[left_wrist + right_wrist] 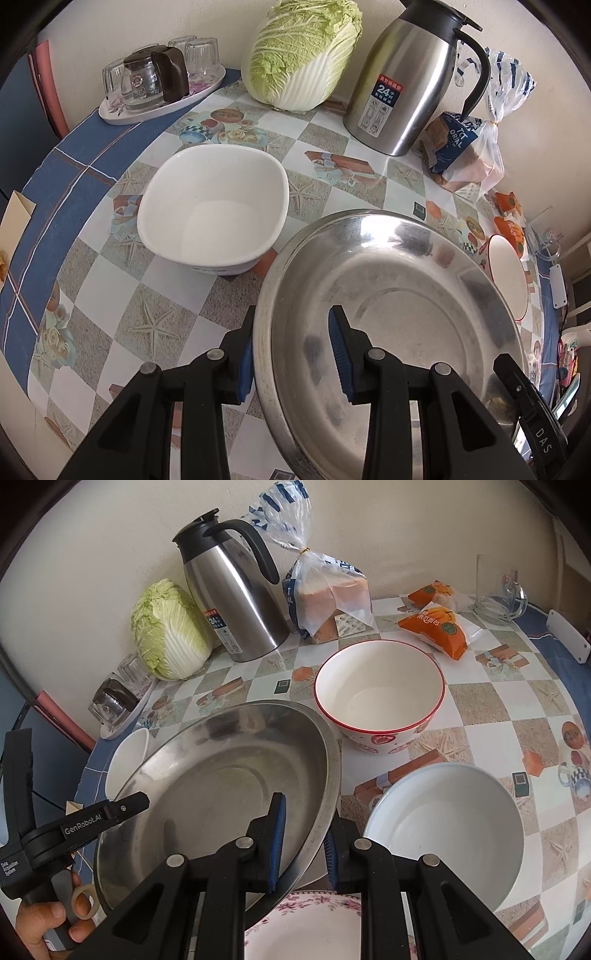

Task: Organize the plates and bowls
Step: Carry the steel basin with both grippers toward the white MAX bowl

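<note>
Round steel basin (pixel 388 295) — smooth, shiny

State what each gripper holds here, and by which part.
Both hold the steel basin by its rim, on opposite sides: the left gripper and the right gripper each have one finger inside the rim and one outside.

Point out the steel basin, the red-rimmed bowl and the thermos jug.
steel basin (pixel 221 775): right wrist view, inner floor.
red-rimmed bowl (pixel 376 698): right wrist view, white inside.
thermos jug (pixel 402 81): left wrist view, steel body.
</note>
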{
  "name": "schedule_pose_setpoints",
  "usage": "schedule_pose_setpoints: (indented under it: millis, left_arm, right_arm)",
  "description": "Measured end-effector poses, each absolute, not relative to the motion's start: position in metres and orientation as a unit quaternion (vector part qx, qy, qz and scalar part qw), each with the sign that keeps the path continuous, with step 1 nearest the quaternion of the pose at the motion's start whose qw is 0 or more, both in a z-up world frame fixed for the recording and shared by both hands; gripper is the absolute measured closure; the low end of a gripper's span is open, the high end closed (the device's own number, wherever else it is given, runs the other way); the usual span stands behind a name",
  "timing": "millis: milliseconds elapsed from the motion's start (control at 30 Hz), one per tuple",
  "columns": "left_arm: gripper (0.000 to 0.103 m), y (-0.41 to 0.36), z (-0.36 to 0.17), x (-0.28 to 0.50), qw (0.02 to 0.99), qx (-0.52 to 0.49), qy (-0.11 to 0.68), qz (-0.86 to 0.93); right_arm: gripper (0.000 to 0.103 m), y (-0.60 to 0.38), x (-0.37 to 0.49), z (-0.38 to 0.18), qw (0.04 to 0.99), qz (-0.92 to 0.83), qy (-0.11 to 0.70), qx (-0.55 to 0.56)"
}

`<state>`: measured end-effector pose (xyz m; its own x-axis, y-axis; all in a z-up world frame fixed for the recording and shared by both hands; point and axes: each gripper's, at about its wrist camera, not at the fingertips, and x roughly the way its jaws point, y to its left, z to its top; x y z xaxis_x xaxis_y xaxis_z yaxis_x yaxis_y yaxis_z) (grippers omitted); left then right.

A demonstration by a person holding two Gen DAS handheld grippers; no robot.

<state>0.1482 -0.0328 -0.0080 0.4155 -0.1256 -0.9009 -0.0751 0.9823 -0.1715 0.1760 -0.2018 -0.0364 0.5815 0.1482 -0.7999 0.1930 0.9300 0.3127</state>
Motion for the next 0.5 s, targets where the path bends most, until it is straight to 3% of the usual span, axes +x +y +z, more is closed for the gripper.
schedule_pose_setpoints:
  millis: [500]
  left_arm:
    - [0.066,-0.038,-0.018,0.152,0.820,-0.075,0.568,-0.011]
  right_arm:
    - [0.081,-0.198,0.180,-0.049,0.853,-0.026,0.495,0.163]
